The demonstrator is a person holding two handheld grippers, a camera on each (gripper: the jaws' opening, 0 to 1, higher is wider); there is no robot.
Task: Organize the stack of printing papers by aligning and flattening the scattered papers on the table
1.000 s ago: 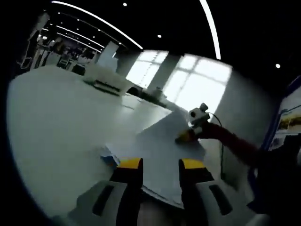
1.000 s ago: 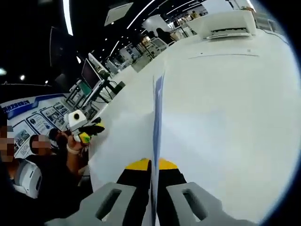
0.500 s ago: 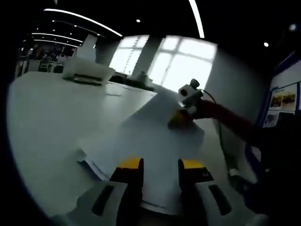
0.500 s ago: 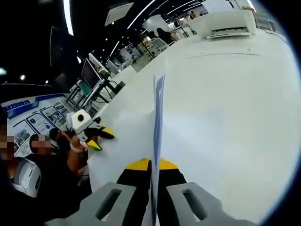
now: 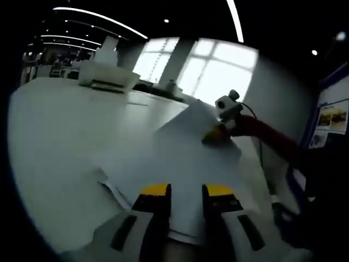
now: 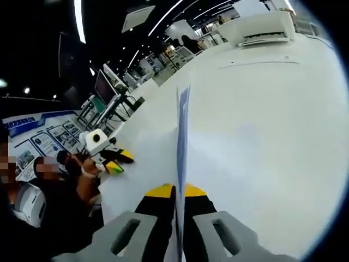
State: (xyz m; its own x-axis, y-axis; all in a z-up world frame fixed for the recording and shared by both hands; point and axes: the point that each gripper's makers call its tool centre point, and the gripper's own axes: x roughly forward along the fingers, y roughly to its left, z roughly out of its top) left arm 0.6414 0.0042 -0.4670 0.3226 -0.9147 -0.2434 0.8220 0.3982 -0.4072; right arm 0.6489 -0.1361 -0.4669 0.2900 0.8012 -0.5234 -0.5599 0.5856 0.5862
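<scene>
A stack of white printing papers lies on the white table, its sheets fanned apart at the near left corner. My left gripper is open, its yellow-tipped jaws standing either side of the stack's near edge. In the right gripper view the paper is lifted and seen edge-on. It runs straight into my right gripper, which is shut on it. That same gripper pinches the paper's far corner in the left gripper view. The left gripper sits at the paper's left edge.
A white printer stands at the table's far end, also seen as the printer. A person stands by the table's left edge, and a red sleeve reaches in behind the right gripper. Bright windows lie beyond.
My left gripper's jaws have narrowed a little and it has shifted along the stack's edge. The right gripper keeps the same hold on the paper.
</scene>
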